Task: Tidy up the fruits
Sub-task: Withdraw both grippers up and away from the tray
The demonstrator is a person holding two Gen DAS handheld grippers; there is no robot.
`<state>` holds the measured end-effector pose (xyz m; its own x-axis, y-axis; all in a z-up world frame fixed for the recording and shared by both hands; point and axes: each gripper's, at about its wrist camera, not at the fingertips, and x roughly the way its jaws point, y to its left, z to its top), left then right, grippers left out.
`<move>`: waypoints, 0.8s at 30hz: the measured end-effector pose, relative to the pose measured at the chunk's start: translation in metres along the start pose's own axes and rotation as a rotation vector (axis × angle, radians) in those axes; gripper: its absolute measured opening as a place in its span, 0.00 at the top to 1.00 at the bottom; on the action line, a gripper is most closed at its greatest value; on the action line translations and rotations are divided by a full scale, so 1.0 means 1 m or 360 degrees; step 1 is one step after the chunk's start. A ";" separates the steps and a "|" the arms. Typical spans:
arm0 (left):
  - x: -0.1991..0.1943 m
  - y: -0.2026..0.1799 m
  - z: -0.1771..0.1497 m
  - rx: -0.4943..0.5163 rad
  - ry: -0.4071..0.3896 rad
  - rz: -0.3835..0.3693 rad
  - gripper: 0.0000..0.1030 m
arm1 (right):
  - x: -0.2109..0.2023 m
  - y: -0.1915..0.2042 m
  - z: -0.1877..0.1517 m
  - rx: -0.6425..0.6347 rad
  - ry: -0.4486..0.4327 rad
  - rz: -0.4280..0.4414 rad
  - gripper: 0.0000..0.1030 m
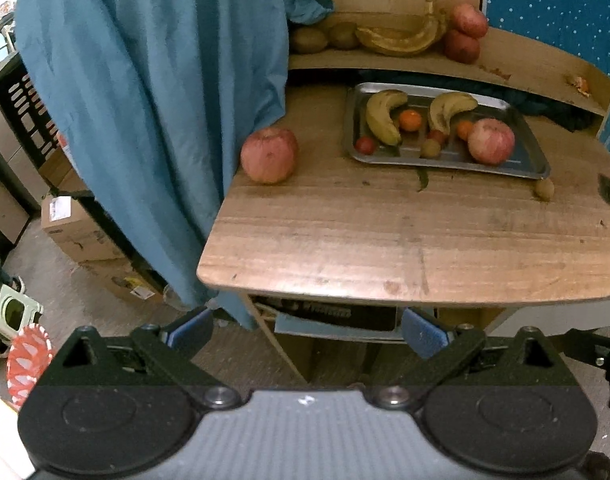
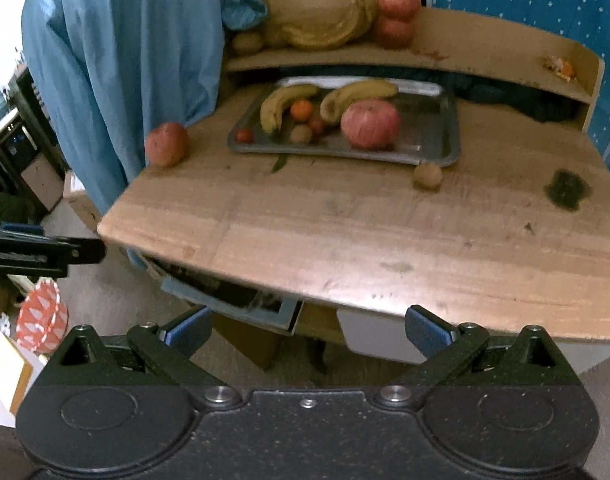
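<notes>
Blue cloth (image 1: 153, 92) hides table's (image 1: 385, 248) left corner; shelf fruit (image 2: 329, 28) blurred

Blue cloth (image 1: 153, 100) draped over wooden table (image 1: 385, 240) left edge; cardboard boxes (image 1: 77, 232) below.

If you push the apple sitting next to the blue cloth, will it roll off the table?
Probably, yes. The apple is round and sits near the table edge, so a sideways nudge could roll it off. It looks firm and smooth, so the open left gripper may slip unless it closes around the middle.
</notes>
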<state>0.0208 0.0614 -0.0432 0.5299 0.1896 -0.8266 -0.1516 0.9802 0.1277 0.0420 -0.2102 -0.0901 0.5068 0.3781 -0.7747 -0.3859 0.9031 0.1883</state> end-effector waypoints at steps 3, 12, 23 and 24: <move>-0.006 0.008 -0.004 -0.0010 0.0002 0.0022 0.00 | 0.008 0.008 -0.003 -0.0010 0.0076 -0.0023 0.01; 0.005 0.039 -0.004 -0.0054 0.0071 0.0045 0.00 | 0.021 0.036 0.002 -0.0069 0.0125 0.0007 0.01; 0.050 0.068 0.040 0.0025 0.0049 -0.0068 0.00 | 0.043 0.078 0.055 -0.0154 -0.0064 0.0090 0.01; 0.055 0.069 0.047 0.0052 0.0041 -0.0077 0.00 | 0.047 0.081 0.062 -0.0155 -0.0081 0.0090 0.01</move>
<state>0.0787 0.1424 -0.0545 0.5142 0.1407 -0.8461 -0.0988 0.9896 0.1045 0.0823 -0.1070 -0.0744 0.5197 0.4402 -0.7322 -0.4867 0.8569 0.1697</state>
